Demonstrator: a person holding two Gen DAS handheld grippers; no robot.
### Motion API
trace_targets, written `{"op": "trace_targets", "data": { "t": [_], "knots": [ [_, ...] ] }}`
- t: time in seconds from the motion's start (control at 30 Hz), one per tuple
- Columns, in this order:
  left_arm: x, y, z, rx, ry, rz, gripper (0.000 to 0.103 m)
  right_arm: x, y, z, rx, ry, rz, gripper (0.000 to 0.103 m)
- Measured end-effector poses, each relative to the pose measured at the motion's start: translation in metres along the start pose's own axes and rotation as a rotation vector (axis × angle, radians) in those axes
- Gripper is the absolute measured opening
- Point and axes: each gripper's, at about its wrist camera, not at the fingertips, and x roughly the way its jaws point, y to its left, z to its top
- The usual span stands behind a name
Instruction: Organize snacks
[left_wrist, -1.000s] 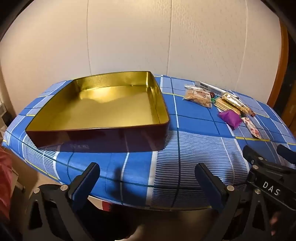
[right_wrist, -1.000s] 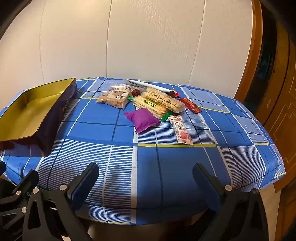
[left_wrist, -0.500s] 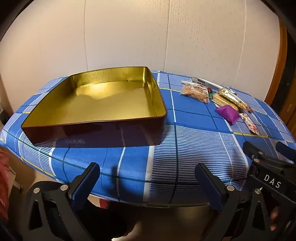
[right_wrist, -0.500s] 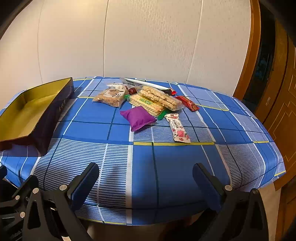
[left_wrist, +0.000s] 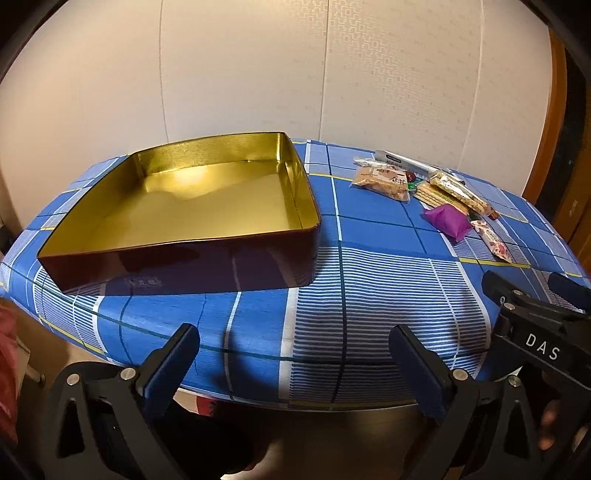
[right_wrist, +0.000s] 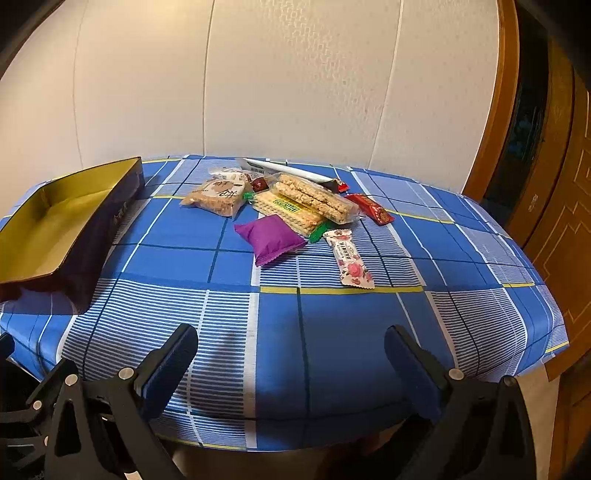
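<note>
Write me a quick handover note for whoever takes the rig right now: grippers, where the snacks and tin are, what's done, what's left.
Left gripper: open, empty, at the near table edge facing the gold tin.
Right gripper: open, empty, at the near edge facing the snacks.
Tin: holds no snacks.
Snacks lie loose on the blue checked cloth right of the tin: purple pouch and rose-print bar nearest, wafer packs, red bar and others behind.
Done: nothing.
Left: move every snack into the tin.

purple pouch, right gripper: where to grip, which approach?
Grip the purple pouch across its puffy middle, probably from above with the open right gripper. It lies flat on the tablecloth, near side free; its far corner abuts the wafer pack, so come in from the near side.
</note>
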Motion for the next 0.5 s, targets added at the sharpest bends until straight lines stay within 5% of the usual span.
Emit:
{"op": "trace_targets", "data": {
  "t": [0.5],
  "knots": [
    [0.0017,-0.0054,-0.0018,0.017,0.009,-0.012,0.103,0.0033,-0.0054,-0.0012,0.012,0.003,-0.004,0.103]
  ]
}}
